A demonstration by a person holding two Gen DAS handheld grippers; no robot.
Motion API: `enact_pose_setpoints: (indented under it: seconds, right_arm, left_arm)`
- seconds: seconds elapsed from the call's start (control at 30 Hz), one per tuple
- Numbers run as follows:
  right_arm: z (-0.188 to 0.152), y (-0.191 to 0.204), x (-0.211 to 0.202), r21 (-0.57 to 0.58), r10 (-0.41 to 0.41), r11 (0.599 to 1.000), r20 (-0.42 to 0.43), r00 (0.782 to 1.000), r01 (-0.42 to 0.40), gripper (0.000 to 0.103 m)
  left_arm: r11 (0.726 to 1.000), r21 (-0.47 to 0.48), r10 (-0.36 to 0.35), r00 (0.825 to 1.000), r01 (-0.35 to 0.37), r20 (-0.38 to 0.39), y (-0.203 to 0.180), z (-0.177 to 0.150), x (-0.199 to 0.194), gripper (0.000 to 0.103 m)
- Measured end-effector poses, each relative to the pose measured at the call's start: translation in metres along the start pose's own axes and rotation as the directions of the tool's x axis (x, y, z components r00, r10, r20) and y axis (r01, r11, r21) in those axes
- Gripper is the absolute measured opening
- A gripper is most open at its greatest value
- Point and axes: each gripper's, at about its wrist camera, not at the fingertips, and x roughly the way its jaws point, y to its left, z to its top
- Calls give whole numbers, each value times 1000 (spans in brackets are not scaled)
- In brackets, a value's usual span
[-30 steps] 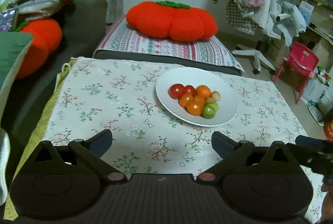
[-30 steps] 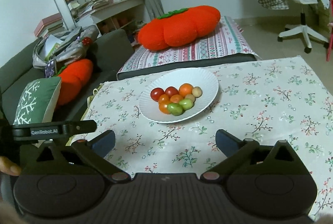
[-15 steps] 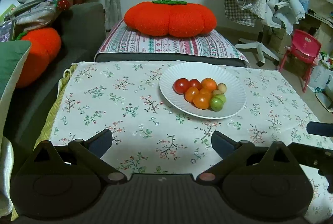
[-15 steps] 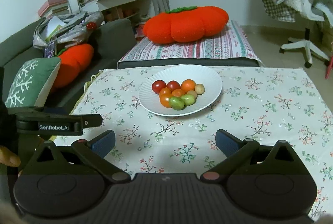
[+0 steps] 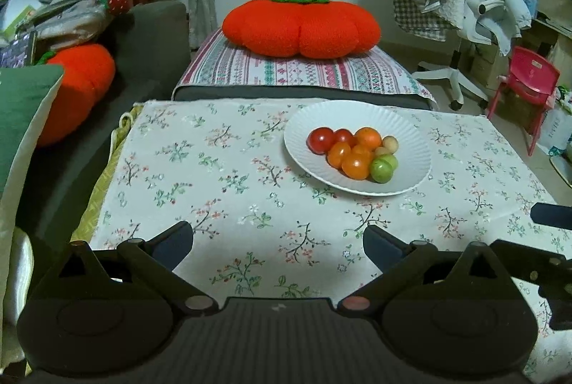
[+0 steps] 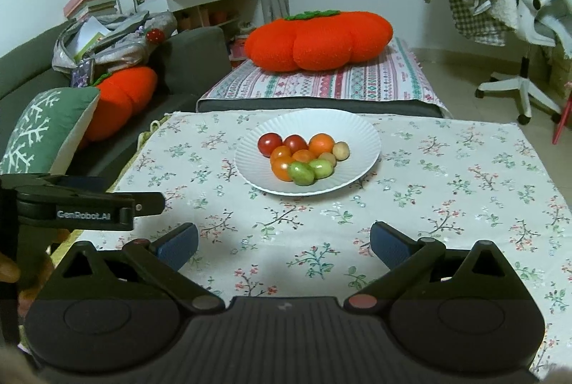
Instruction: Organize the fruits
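Floral tablecloth [image 5: 221, 191] bare, both grippers [image 5: 278, 243] [image 6: 284, 241] gaping empty; those slippery cherry tomatoes [image 6: 298, 157] want gentle side pinches.

Plate [image 6: 361, 137] sits on the desk [image 6: 447, 169] toward its far edge, fruits [image 6: 302, 157] clustered in it; both tongs [image 5: 278, 246] [image 6: 284, 243] hover over the near edge, cushion [image 6: 318, 39] on the bed [image 6: 375, 80] behind, sofa [image 6: 186, 59] at left.
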Motion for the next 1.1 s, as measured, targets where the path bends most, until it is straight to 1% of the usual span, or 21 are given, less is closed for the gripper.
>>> enact_pose_setpoints:
  seconds: [0.1,0.23,0.33,0.47,0.63,0.73,0.87,1.1]
  right_arm:
    - [0,4,-1,-31,-35,999,19,999,35,103]
    - [0,7,0,-38,-32,999,18,999,33,103]
    - [-1,10,2,-57,-44,997,16,999,45,103]
    - [-3,15,3,-107,-86,990,33,996,89,103]
    - [-1,12,0,-92,-81,992,40,996,85,103]
    - [-1,10,0,-83,-83,993,41,996,86,103]
    - [-1,10,1,-86,-98,991,45,994,101,103]
    - [-2,10,1,-83,-99,991,43,994,102,103]
  left_arm:
    - [1000,-26,-17,1000,16,-12,3,0,0,87]
    - [999,-26,-32,999,32,-19,3,-2,0,87]
    - [999,-8,-34,999,33,-21,0,-2,0,87]
    - [999,17,-29,1000,29,-11,-3,-2,1,87]
    - [999,23,-37,999,37,7,-4,-2,-1,87]
    - [998,30,-46,999,46,7,-6,-2,-1,87]
    - [998,33,-46,999,46,5,-8,-2,0,87]
    - [999,34,-42,999,42,4,-9,-3,2,87]
